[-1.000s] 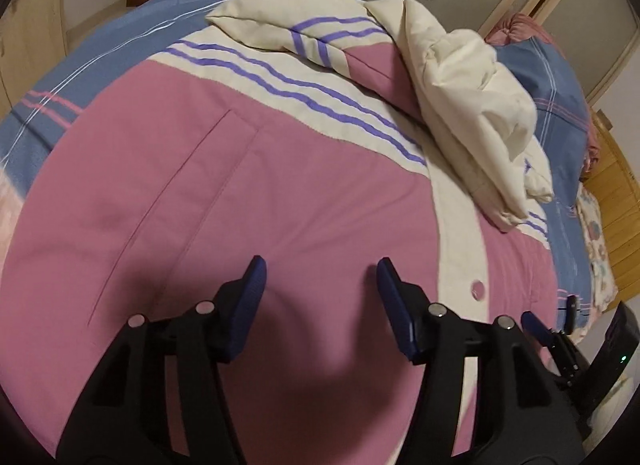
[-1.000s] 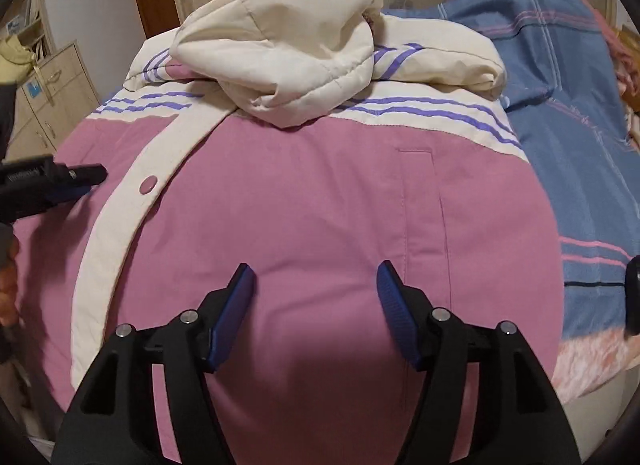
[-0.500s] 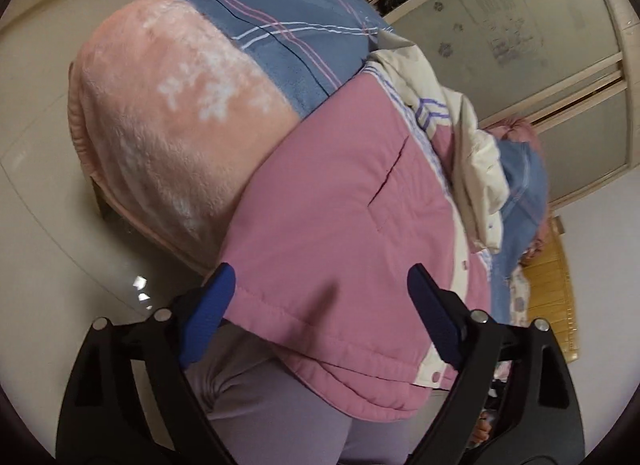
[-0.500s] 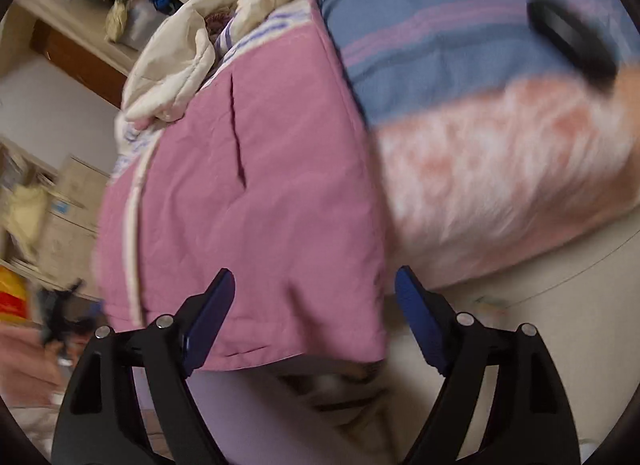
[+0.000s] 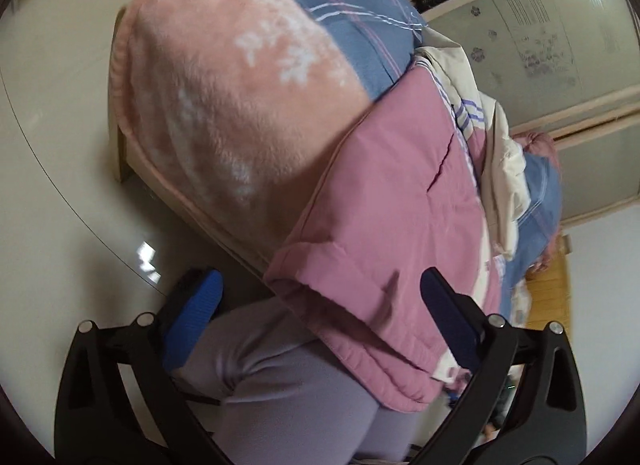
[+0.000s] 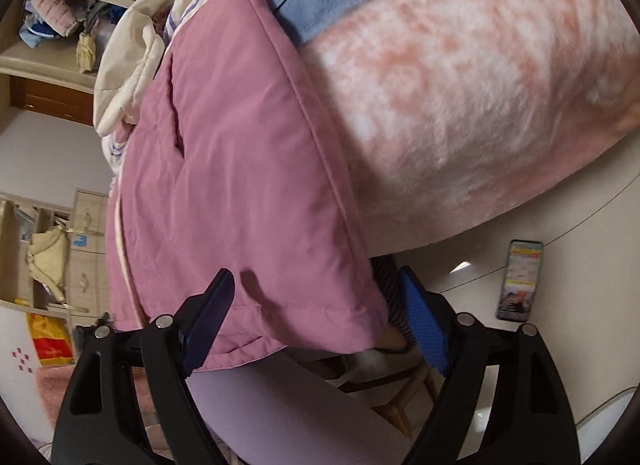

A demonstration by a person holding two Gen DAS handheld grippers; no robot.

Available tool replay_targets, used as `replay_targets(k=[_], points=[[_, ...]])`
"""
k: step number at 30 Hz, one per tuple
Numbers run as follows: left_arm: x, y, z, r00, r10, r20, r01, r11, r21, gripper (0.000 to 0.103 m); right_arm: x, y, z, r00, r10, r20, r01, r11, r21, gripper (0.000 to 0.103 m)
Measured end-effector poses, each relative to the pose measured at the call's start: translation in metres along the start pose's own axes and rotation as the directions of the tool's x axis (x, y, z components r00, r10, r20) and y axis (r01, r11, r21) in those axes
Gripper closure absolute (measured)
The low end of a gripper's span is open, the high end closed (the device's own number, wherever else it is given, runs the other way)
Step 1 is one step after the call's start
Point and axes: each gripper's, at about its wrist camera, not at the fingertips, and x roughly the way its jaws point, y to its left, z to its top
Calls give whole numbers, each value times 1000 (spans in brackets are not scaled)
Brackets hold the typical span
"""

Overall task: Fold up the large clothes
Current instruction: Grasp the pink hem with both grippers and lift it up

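A large pink padded jacket (image 5: pixel 400 193) with a cream hood (image 5: pixel 500 161) and purple stripes lies on the bed; its hem hangs over the bed's near edge. It also shows in the right wrist view (image 6: pixel 240 169). My left gripper (image 5: pixel 320 305) is open, its jaws spread either side of the jacket's left hem corner without touching it. My right gripper (image 6: pixel 316 309) is open, its jaws spread either side of the right hem corner. Both are rolled sideways, low at the bed's edge.
The bed has a peach fleece blanket (image 5: pixel 224 105) and a blue striped sheet (image 5: pixel 352 17). The person's lilac-clad legs (image 5: pixel 296 397) stand against the bed. A phone (image 6: pixel 520 281) lies on the tiled floor. Wardrobe doors (image 5: pixel 560 33) and shelves (image 6: pixel 48 9) stand behind.
Both grippers have pulled back from above the jacket's body down to its hem at the bed's edge, rolled sideways, and their jaws have spread wider.
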Motion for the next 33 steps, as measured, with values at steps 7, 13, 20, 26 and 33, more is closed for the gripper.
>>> replay_targets(k=[7, 13, 20, 26, 33], points=[[9, -5, -1, 981, -192, -38, 191, 981, -46, 83, -18, 28, 0, 985, 170, 4, -169, 983, -65, 90], [-22, -48, 5, 947, -321, -7, 320, 944, 84, 94, -84, 75, 19, 880, 448, 158, -422, 890, -169, 91], [-49, -122, 55, 889, -456, 38, 441, 877, 193, 94, -120, 144, 88, 808, 533, 252, -430, 825, -366, 91], [-32, -213, 138, 909, -408, 82, 368, 880, 299, 94, -113, 197, 182, 800, 520, 301, -382, 827, -412, 91], [41, -337, 262, 957, -254, 138, 186, 906, 381, 92, -75, 237, 326, 807, 419, 416, -301, 898, -321, 92]])
